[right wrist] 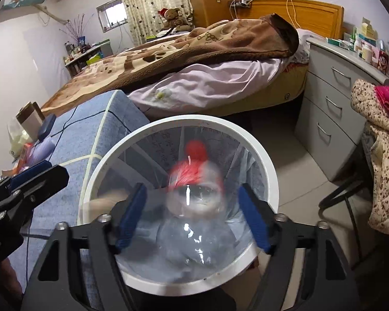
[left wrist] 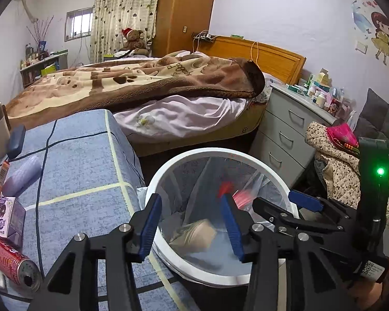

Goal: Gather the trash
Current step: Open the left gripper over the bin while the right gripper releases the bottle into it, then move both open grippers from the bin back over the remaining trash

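A white trash bin (left wrist: pixel 194 153) with a clear bag liner stands on the floor beside the blue-clothed table (left wrist: pixel 77 168). My left gripper (left wrist: pixel 190 202) hangs open over the bin with nothing between its pads. A crumpled tan item (left wrist: pixel 194 233) lies in the bin. In the right wrist view my right gripper (right wrist: pixel 192 190) is open above the bin (right wrist: pixel 194 119). A blurred clear plastic bottle (right wrist: pixel 194 181) with a red label and red cap is between its fingers, touching neither pad. On the table lie a red can (left wrist: pixel 13 261), a purple carton (left wrist: pixel 7 220) and a lilac cylinder (left wrist: pixel 23 173).
A bed with a brown blanket (left wrist: pixel 142 77) lies behind the table and bin. Grey drawers (left wrist: pixel 285 134) topped with boxes and bottles stand to the right. A chair heaped with floral clothing (left wrist: pixel 337 168) is at the far right. Pale tiled floor (right wrist: pixel 298 160) shows beside the bin.
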Demonstrator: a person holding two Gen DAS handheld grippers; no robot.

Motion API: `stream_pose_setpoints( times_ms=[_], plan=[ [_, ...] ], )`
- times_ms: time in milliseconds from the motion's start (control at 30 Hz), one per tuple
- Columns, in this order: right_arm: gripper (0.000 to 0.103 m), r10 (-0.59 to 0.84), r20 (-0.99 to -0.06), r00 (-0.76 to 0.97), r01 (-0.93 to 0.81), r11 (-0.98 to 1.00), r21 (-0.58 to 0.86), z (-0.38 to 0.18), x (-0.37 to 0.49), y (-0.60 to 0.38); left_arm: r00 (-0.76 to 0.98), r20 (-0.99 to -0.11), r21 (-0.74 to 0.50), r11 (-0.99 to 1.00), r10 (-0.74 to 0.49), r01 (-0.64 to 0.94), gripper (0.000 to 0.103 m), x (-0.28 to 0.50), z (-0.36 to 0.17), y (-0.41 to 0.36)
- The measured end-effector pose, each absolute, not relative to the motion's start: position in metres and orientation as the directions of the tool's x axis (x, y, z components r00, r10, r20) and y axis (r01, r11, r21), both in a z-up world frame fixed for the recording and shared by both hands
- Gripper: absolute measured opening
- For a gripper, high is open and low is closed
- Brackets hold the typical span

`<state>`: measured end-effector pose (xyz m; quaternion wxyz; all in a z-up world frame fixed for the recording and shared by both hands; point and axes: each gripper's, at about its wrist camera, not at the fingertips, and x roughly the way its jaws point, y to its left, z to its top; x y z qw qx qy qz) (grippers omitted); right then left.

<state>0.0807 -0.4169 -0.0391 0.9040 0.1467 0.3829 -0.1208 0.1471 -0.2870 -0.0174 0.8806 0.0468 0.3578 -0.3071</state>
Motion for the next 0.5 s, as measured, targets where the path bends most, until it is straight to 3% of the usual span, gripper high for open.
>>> stream_pose_setpoints(
  times_ms=[500],
  plan=[
    [0.077,-0.115,-0.669,0.735,0.322,0.927,0.195,-0.018,0.074,-0.398,0.619,-0.634,-0.126,0.852,-0.463,0.507,0.048,0.137,-0.001,-0.242]
  ],
)
